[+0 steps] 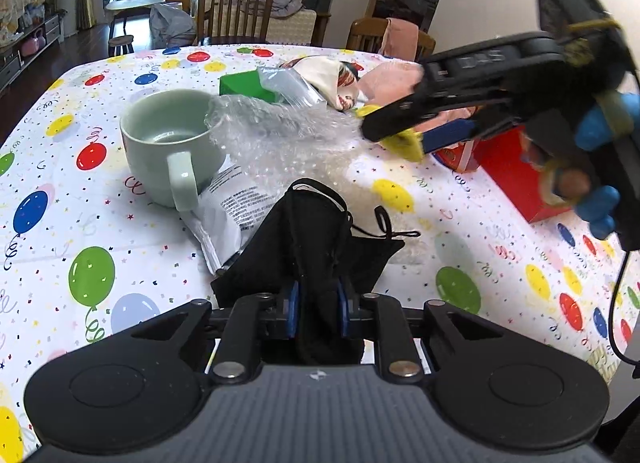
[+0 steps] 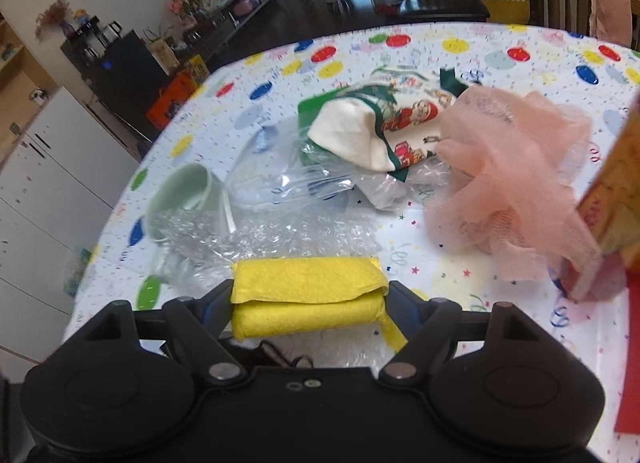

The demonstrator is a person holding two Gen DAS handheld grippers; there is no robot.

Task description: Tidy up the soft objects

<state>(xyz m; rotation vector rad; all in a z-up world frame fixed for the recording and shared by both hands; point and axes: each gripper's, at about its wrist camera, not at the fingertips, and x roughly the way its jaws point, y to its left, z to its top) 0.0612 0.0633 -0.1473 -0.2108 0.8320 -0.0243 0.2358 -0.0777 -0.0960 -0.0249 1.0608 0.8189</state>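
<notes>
1. The left gripper (image 1: 318, 303) is clamped on a black cloth (image 1: 308, 239): its two blue pads pinch the bunched fabric between them, and the rest of the cloth rises ahead of the jaws, with a thin cord trailing to the right on the table (image 1: 80, 199).
2. The right gripper (image 2: 310, 303) holds one folded yellow cloth (image 2: 308, 295) across its width, jaws standing wide and pressed on the two ends; the cloth is off the table, above the bubble wrap (image 2: 280, 239).
3. In the left view the right gripper (image 1: 400, 131) comes in from the right, just above the wrap.
4. Beside the black cloth, to the left, lie one printed plastic packet (image 1: 228, 207) and one pale green mug (image 1: 168, 143), upright, handle toward the camera.
5. Open tablecloth lies left of the mug and right of the black cloth; the near-left table edge curves past the mug.
6. On the right stands one red box (image 1: 516, 167), near the right gripper.
7. Farther back: one clear plastic bag (image 2: 288, 183), one printed white-and-green cloth (image 2: 380, 131), one pink mesh puff (image 2: 516, 175) and one green block (image 1: 240, 85), crowded together.
8. Beyond the far table edge stand two wooden chairs (image 1: 236, 15).
</notes>
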